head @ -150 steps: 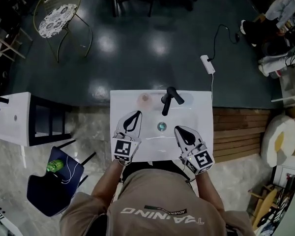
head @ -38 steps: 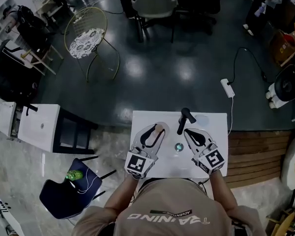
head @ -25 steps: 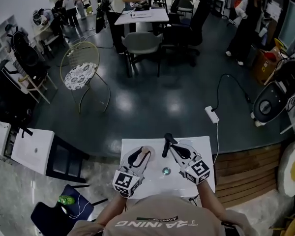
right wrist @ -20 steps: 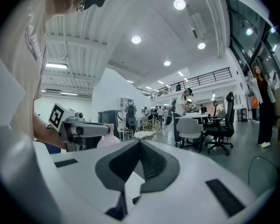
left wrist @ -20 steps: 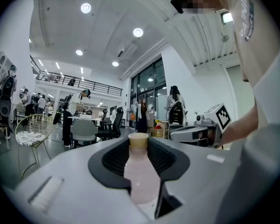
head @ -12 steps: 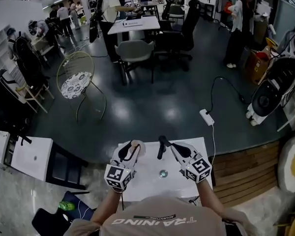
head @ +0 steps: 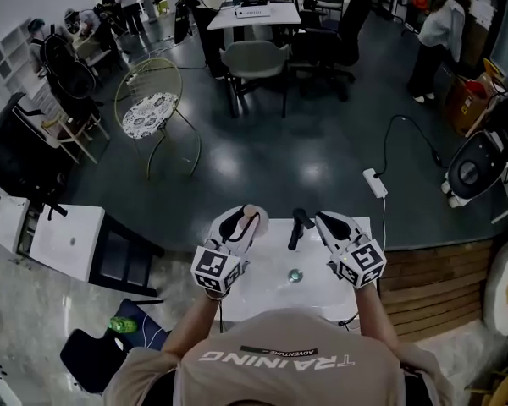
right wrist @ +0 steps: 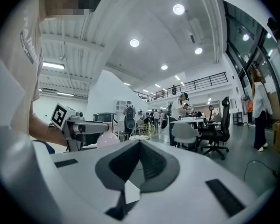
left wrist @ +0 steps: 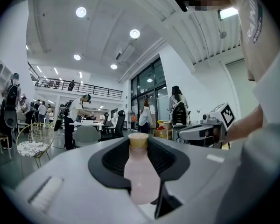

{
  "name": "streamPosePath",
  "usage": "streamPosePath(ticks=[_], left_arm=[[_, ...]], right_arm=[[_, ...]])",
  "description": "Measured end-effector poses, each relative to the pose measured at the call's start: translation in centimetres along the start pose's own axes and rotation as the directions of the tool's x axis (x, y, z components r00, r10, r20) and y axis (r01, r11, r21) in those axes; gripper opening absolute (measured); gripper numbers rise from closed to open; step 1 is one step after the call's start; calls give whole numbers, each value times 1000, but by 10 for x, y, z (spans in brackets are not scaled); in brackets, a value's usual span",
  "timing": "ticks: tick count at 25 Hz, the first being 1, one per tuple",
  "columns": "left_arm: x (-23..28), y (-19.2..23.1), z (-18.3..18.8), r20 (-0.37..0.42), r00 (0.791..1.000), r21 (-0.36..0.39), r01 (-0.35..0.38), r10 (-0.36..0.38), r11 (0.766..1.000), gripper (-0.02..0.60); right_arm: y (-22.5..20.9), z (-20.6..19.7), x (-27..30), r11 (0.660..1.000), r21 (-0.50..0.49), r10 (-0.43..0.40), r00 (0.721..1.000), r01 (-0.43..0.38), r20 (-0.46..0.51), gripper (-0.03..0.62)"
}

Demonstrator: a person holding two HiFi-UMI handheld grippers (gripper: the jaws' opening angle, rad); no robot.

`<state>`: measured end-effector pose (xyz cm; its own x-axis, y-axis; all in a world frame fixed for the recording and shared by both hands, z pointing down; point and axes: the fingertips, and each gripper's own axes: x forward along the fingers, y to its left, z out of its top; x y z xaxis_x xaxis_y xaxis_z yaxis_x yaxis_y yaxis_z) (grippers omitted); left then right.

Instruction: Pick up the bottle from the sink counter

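Observation:
A pale pink bottle (left wrist: 141,176) with a tan cap sits between the black pads of my left gripper (left wrist: 140,158), which is shut on it. In the head view the left gripper (head: 239,224) holds the bottle (head: 251,218) over the back left corner of the white sink counter (head: 258,290). My right gripper (head: 330,224) hovers over the counter's back right, its jaws closed tip to tip with nothing between them (right wrist: 138,143). The right gripper view also shows the bottle (right wrist: 108,139) and the left gripper (right wrist: 79,126) off to its left.
A black faucet (head: 297,226) stands between the two grippers, with the drain (head: 295,274) in front of it. Beyond the counter is dark floor with a wire chair (head: 157,108), a power strip (head: 374,183) and office chairs. A second white unit (head: 63,242) stands left.
Six seconds ago the bottle stood alone at the counter's back left and both grippers were nearer the front. The left gripper has since reached it and shut on it; the head camera tilted up.

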<state>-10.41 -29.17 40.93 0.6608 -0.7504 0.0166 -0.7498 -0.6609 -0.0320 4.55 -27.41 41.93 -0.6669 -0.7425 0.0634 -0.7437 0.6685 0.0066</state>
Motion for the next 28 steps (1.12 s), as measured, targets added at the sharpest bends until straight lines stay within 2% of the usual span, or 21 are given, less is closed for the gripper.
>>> streamPosePath(ticks=[9,16,28], left_arm=[[-1,15,-2,-10,1000,-23,-27,26,999,129],[1,22,-11,-21,999,-9,-39,39,999,128],[8,23,-17,-24,998,-13,-51,51,999,129]], right_arm=[[-4,5,15,1000,-1,16,1000,-16,5,8],[-7,-4,22,1000,5,30,999,-29,-18,6],[-7,-8,26,999,14,49,999,-49,3,7]])
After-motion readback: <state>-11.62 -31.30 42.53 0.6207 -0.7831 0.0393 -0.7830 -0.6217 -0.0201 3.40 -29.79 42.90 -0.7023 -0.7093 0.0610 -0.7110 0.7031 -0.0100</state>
